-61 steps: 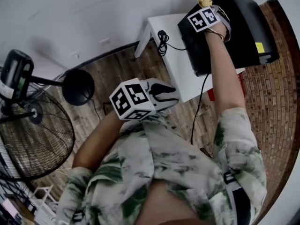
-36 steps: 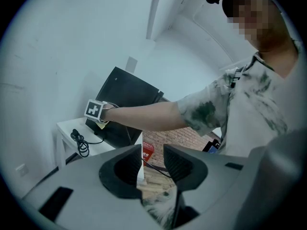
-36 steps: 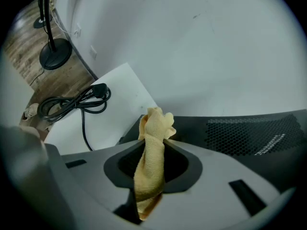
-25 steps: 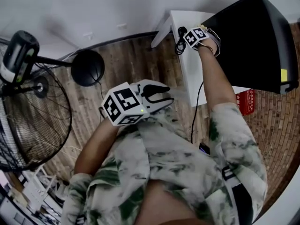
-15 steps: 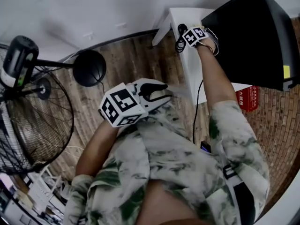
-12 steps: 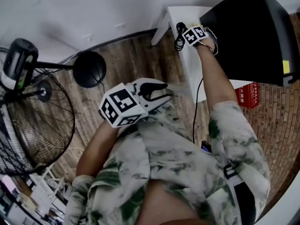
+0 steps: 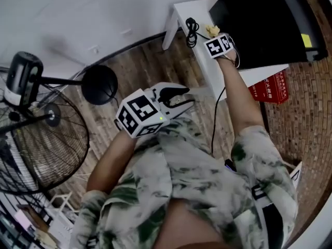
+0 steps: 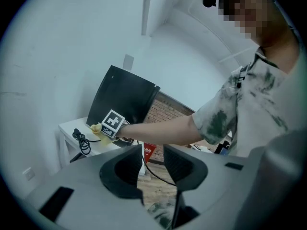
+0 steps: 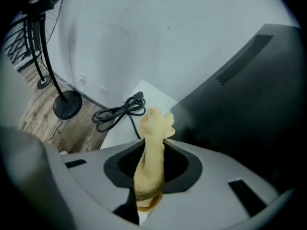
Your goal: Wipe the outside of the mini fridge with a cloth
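No wording can be read. White print on the red box [image 7: 267, 87] beside the counter [image 7: 199, 56] is too small to make out, as is the yellow label [image 7: 306, 40] on the mini fridge [image 7: 259, 19]. The cubes on the left tool [image 7: 176, 97] and right tool [image 7: 211, 31] bear only black-and-white square markers.

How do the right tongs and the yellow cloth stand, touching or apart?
Touching. The right gripper view shows the right tongs shut on the yellow cloth, which sticks out between them.
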A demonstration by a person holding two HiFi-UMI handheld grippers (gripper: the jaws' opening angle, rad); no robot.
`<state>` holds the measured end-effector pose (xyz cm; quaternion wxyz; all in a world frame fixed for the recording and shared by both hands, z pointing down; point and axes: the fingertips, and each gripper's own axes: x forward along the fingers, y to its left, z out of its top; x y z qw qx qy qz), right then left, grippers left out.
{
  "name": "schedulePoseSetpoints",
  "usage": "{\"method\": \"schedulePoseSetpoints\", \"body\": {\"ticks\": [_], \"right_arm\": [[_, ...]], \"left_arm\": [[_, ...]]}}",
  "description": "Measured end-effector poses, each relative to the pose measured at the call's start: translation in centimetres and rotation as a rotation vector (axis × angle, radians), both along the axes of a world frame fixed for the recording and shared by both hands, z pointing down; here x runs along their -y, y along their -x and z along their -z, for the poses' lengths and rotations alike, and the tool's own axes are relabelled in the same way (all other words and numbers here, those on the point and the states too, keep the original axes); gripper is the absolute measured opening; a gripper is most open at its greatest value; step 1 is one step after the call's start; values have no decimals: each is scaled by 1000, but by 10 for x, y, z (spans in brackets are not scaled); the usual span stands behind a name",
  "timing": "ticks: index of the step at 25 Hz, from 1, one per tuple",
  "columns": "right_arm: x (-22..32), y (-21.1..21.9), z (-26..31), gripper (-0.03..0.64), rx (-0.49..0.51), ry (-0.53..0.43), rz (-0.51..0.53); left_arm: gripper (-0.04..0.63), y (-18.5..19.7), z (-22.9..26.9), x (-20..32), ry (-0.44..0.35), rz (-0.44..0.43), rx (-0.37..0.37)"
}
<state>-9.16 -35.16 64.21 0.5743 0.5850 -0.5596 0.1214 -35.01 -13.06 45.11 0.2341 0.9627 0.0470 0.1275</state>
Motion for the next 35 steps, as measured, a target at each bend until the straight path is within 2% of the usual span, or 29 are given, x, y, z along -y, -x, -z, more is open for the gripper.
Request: {"method": "schedulePoseSetpoints", "body": {"ticks": [7,12,19,23,29,35], "right_arm": [[-93,9,10,98,140,-64,-78],[-161,18,30,98,340,-159,-145],[-257,-2,73,98,510,-282,-165],[-312,-34,96,98,587,-331,-105],[-396,-97,129,98,709,-372,44],[-463,-144,154,98,791,-403,148]], "left_arm": [[138,-15,3,-43,-20,-121,-17],[138,-33,5,-68,-35,-192,-32],[138,-83,12,-102,-74,-221,-21],[138,-135,10,-127,-89,-185,-11],[138,-221,13,-172,-100,-49,0],[138,-277,17,-232,-103,21,24]]}}
